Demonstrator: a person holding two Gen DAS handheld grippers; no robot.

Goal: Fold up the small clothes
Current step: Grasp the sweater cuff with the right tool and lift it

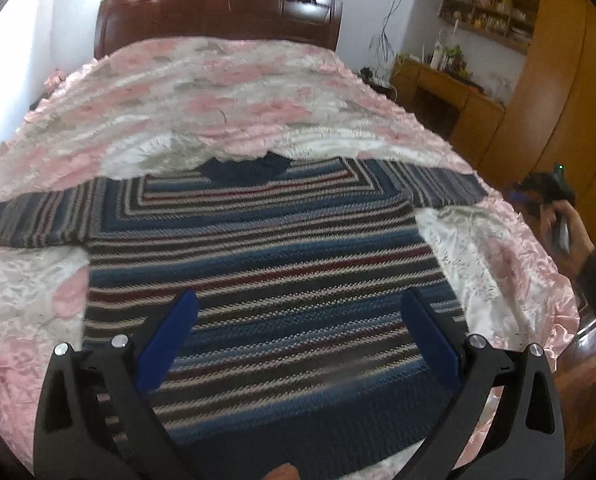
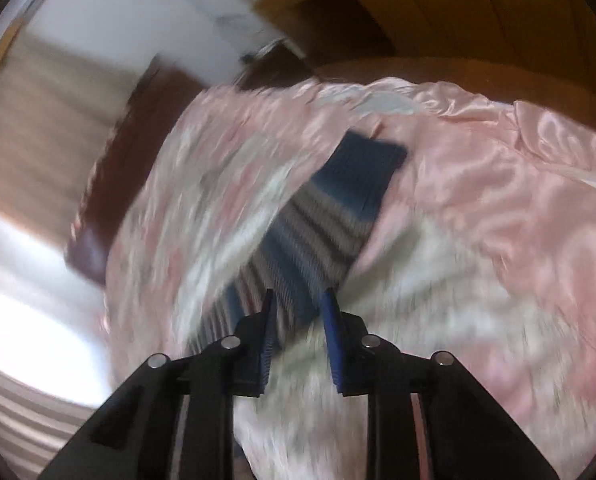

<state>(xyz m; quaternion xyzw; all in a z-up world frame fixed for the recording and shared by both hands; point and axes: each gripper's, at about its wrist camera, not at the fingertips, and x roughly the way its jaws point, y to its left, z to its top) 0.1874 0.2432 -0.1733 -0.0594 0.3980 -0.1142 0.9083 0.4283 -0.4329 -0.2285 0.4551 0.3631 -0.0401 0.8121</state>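
Left wrist view: striped sweater [image 1: 258, 248] lies flat on pink bedspread [image 1: 218, 92], sleeves spread. Left gripper [image 1: 298, 308] spread wide above it. Right gripper [image 2: 298, 300] narrow, blurred, empty.

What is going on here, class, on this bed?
A person holds a hand-held gripper in each hand over a striped sweater laid flat on a pink and white bedspread, sleeves spread out. The left hand-held gripper hangs open above the sweater's lower part, gripping nothing. The right hand-held gripper, slightly open, points at one sleeve; that view is blurred. No fold shows yet.
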